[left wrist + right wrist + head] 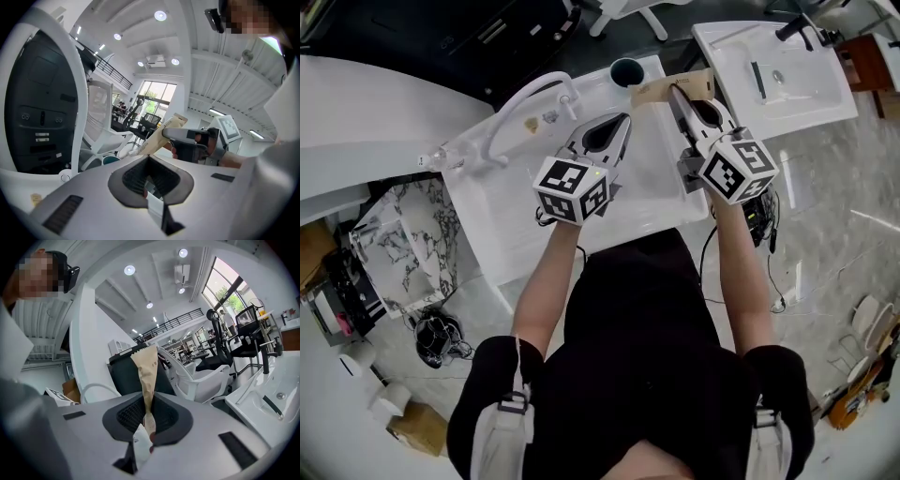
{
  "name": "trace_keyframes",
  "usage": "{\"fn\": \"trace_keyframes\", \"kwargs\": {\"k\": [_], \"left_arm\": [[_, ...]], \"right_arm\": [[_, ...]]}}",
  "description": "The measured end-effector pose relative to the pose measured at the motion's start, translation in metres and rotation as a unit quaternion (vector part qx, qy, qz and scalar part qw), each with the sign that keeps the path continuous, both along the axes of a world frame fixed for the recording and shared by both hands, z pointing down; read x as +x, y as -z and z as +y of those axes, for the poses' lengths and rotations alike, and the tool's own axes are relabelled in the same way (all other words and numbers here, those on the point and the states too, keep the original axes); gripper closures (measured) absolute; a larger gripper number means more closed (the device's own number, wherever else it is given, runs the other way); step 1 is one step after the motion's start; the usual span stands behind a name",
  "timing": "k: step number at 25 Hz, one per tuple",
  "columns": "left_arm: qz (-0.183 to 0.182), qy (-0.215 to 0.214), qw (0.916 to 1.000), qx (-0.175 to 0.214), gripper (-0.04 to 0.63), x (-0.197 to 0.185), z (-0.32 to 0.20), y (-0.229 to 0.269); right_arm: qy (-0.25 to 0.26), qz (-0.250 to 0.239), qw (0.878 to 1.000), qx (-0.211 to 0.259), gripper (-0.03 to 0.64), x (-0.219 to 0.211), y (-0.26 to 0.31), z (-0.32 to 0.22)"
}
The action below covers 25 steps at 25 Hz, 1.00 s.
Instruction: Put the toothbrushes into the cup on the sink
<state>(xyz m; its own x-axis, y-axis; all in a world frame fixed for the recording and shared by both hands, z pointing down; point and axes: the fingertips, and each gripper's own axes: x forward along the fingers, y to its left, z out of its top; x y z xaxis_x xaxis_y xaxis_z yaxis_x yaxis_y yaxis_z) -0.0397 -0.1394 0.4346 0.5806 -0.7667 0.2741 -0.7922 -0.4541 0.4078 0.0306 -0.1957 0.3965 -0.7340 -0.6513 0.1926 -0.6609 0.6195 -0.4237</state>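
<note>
A dark teal cup [627, 71] stands at the far edge of the white sink [502, 220]. My right gripper [676, 92] is shut on a brown paper toothbrush packet [673, 86], held just right of the cup. In the right gripper view the packet [146, 371] sticks up from between the jaws of the right gripper [145, 397]. My left gripper [622, 119] hovers over the basin, shut, with nothing in it. In the left gripper view, the left gripper [149, 157] points toward the cup [111, 160], with the packet [161, 133] and the right gripper [174, 135] beyond.
A white curved faucet [525, 101] rises at the sink's left, with two small items [540, 119] on the deck beside it. A second white basin [778, 66] with a dark faucet [792, 28] lies to the right. A marbled panel [412, 234] leans on the floor at left.
</note>
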Motion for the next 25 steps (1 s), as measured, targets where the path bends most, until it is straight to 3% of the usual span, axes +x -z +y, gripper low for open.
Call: {"fn": "trace_keyframes", "kwargs": {"k": [25], "left_arm": [[0.004, -0.019, 0.9990, -0.039, 0.586, -0.002, -0.031, -0.030]], "right_arm": [[-0.006, 0.009, 1.000, -0.018, 0.566, -0.026, -0.039, -0.059]]}}
